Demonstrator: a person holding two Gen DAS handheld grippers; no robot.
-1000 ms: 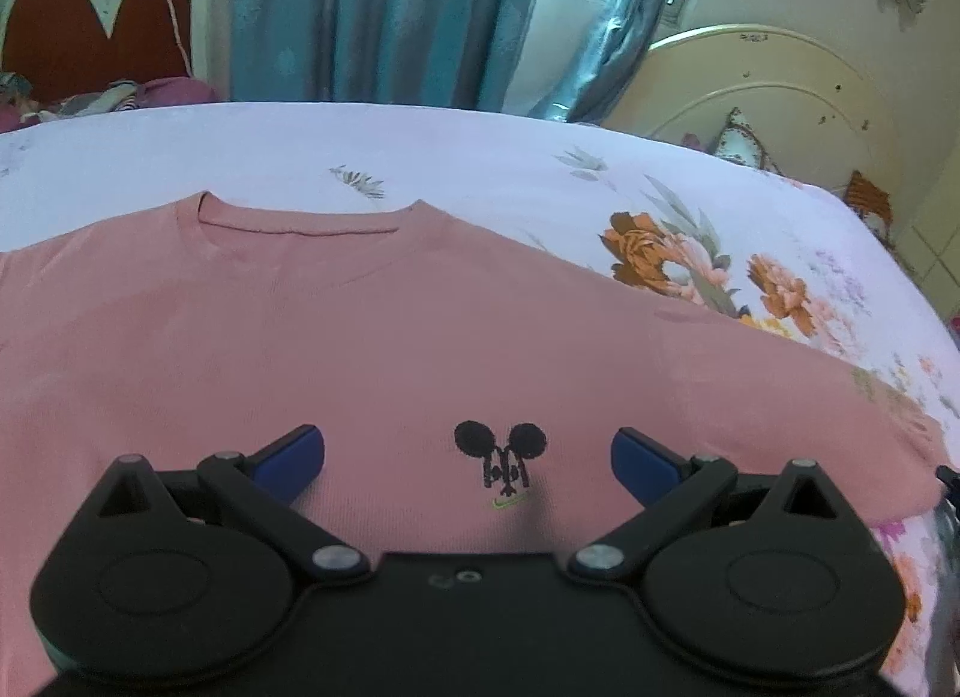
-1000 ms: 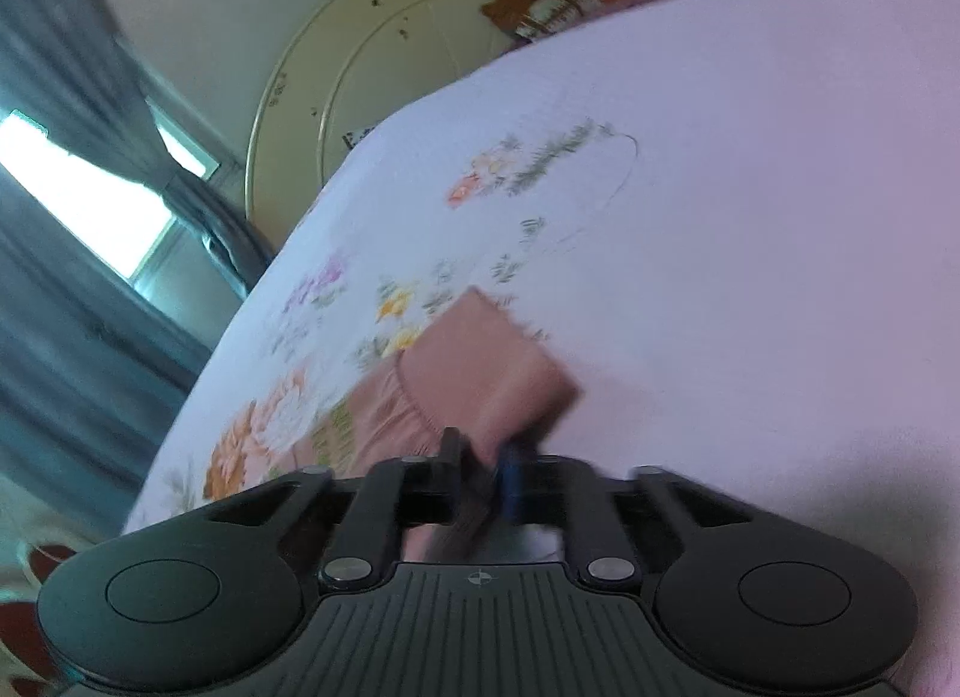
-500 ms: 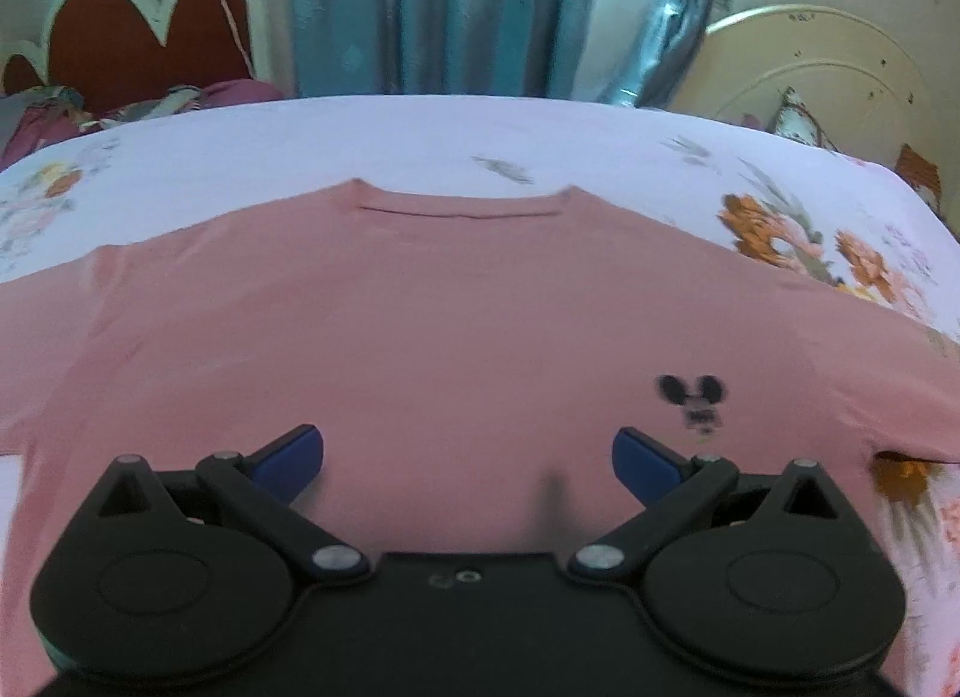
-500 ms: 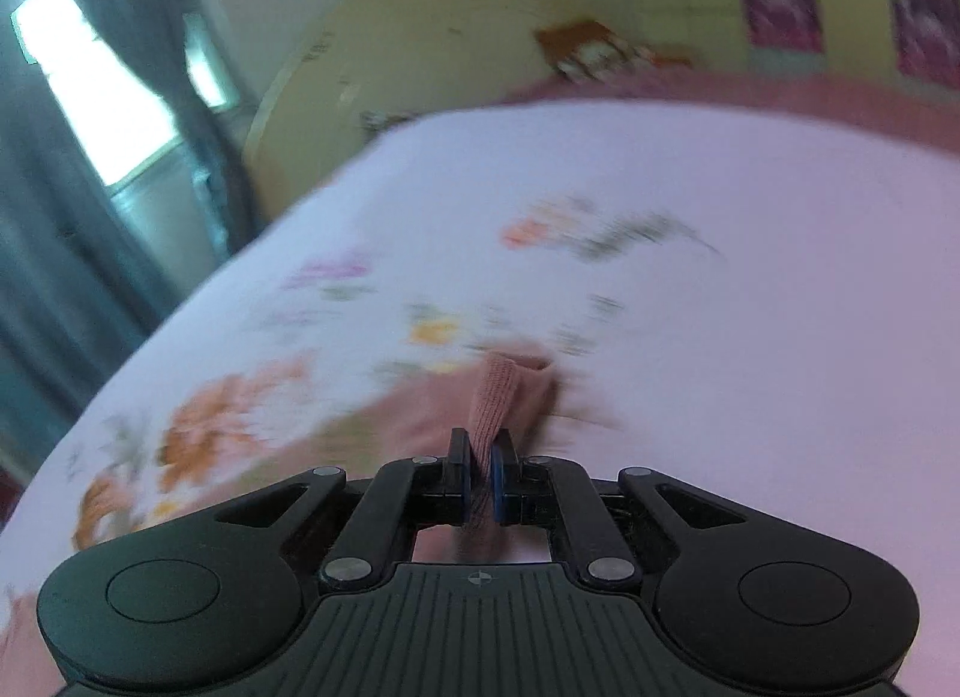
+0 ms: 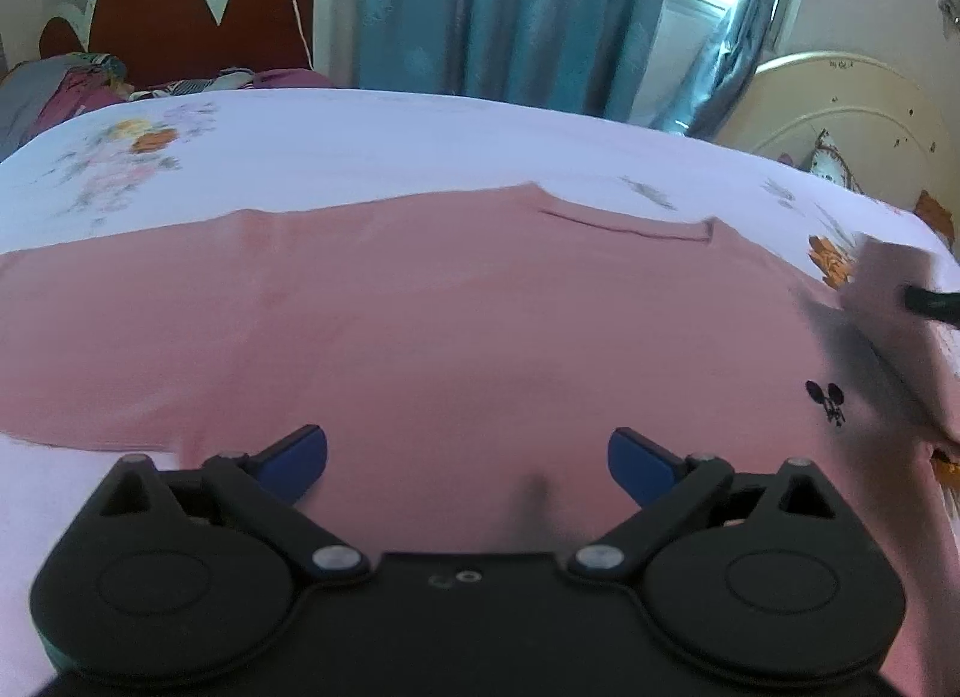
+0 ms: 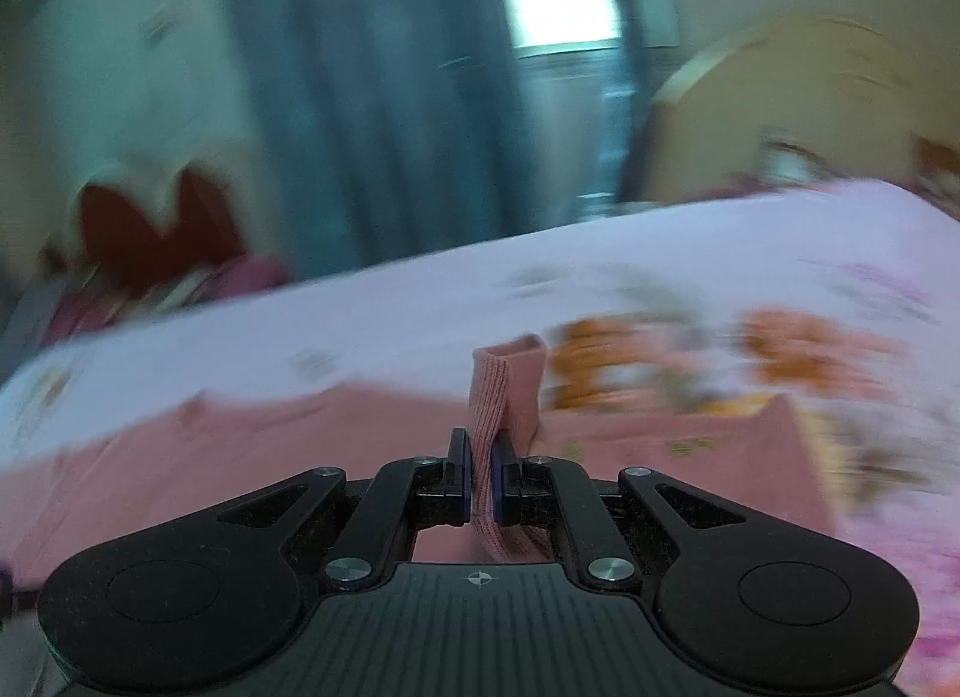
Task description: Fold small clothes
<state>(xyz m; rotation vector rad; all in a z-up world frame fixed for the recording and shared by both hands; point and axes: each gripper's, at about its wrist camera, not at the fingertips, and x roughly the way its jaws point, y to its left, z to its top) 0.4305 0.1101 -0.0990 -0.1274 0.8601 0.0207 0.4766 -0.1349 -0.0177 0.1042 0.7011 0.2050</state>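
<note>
A pink long-sleeved top lies spread flat on the bed, neck opening at the far side, a small black mouse print at the right. My left gripper is open and empty, just above the top's near part. My right gripper is shut on the cuff of the top's right sleeve, which stands up between the fingers. In the left wrist view that lifted sleeve and the right gripper's tip show blurred at the right edge, over the top's right side.
The bed sheet is pale lilac with orange flower prints. A red headboard and bundled bedding are at the far left. Blue curtains and a cream round headboard stand behind the bed.
My right gripper has lifted the sleeve cuff and swung it left over the top. My left gripper has moved left along the top, so the mouse print now sits at the right.
</note>
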